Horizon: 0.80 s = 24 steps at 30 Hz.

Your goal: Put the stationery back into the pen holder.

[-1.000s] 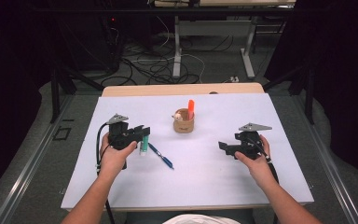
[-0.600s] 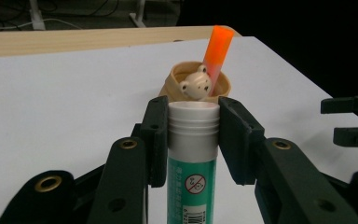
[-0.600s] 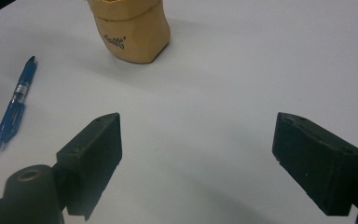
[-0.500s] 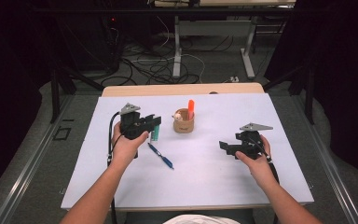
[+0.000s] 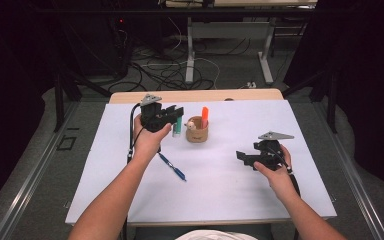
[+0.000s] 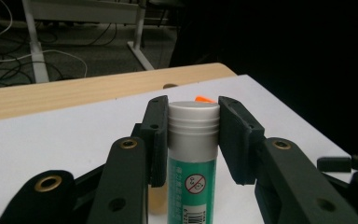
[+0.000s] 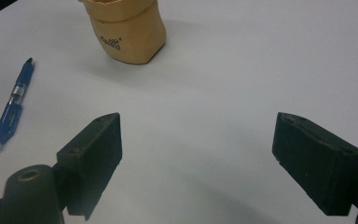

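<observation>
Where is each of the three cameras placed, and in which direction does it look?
High view: above the person's side, looking forward and down on the white table; both forearms, left gripper and right gripper show.
Left gripper view: rides the left gripper, looking along its fingers, shut on the green glue stick.
Right gripper view: rides the right gripper, looking down over its open fingers at the table.
Shared: high and right gripper views both show the tan cup and blue pen.
</observation>
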Each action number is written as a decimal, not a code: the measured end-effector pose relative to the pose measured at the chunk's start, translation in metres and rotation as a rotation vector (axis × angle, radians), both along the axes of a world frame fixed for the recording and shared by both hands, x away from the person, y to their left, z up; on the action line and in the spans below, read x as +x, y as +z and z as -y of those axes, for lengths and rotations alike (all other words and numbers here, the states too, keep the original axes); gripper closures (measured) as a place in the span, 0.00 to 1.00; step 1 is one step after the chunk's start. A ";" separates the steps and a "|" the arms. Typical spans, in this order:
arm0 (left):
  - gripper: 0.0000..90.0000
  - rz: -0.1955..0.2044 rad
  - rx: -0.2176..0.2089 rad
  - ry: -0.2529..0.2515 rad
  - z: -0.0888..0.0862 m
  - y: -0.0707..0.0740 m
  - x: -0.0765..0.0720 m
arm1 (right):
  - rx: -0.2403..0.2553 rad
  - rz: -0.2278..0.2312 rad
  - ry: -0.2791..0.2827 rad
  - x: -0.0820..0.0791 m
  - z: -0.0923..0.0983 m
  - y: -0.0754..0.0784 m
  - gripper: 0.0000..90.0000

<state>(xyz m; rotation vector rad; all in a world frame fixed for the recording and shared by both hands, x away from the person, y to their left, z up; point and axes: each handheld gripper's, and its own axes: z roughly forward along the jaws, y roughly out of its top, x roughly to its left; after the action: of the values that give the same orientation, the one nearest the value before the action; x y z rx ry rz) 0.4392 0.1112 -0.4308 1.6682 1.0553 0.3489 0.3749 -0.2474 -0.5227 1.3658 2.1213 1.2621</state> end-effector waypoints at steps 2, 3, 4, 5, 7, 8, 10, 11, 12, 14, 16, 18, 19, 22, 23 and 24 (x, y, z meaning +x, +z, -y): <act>0.73 0.004 -0.006 0.006 0.003 0.003 0.004 | -0.001 -0.001 0.001 0.000 0.000 0.000 0.17; 0.73 0.007 0.002 0.009 0.004 0.004 0.007 | -0.001 -0.001 0.001 0.000 0.000 0.000 0.17; 0.73 0.005 -0.003 0.015 0.006 0.006 0.009 | 0.001 -0.005 -0.001 0.000 0.000 0.000 0.17; 0.73 0.011 0.000 0.017 0.007 0.007 0.012 | 0.001 -0.005 -0.001 0.000 0.000 0.000 0.17; 0.73 0.011 -0.006 0.028 0.010 0.009 0.016 | -0.002 -0.004 0.000 0.000 0.000 -0.001 0.17; 0.73 0.015 -0.007 0.035 0.012 0.009 0.020 | -0.002 -0.004 0.000 0.000 0.000 -0.001 0.17; 0.73 0.015 -0.008 0.040 0.013 0.009 0.022 | 0.000 -0.005 0.000 0.000 0.000 -0.001 0.17; 0.73 0.013 -0.009 0.044 0.014 0.009 0.024 | 0.000 -0.005 0.000 0.000 0.000 -0.001 0.17; 0.73 0.010 -0.020 0.049 0.015 0.009 0.026 | 0.000 -0.005 0.000 0.000 0.001 -0.001 0.17; 0.73 0.009 -0.032 0.059 0.018 0.008 0.030 | -0.001 -0.004 0.001 0.001 0.001 -0.002 0.17; 0.73 0.007 -0.035 0.062 0.019 0.008 0.033 | -0.003 -0.005 0.000 0.001 0.001 -0.002 0.17; 0.73 0.013 -0.038 0.065 0.021 0.007 0.035 | -0.002 -0.006 0.000 0.001 0.001 -0.002 0.17; 0.73 0.012 -0.039 0.067 0.022 0.007 0.036 | -0.002 -0.005 0.001 0.001 0.001 -0.002 0.17; 0.73 0.008 -0.038 0.074 0.024 0.006 0.041 | 0.001 -0.004 0.002 0.001 0.001 -0.002 0.17; 0.73 0.006 -0.040 0.079 0.024 0.005 0.042 | 0.001 -0.004 0.002 0.001 0.001 -0.002 0.17; 0.73 0.010 -0.043 0.086 0.025 0.005 0.044 | 0.001 -0.003 0.003 0.001 0.001 -0.003 0.17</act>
<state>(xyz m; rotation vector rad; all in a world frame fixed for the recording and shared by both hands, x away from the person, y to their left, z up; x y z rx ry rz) 0.4830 0.0862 -0.4261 1.5845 1.1221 0.3882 0.3758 -0.2487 -0.5253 1.3668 2.1254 1.2636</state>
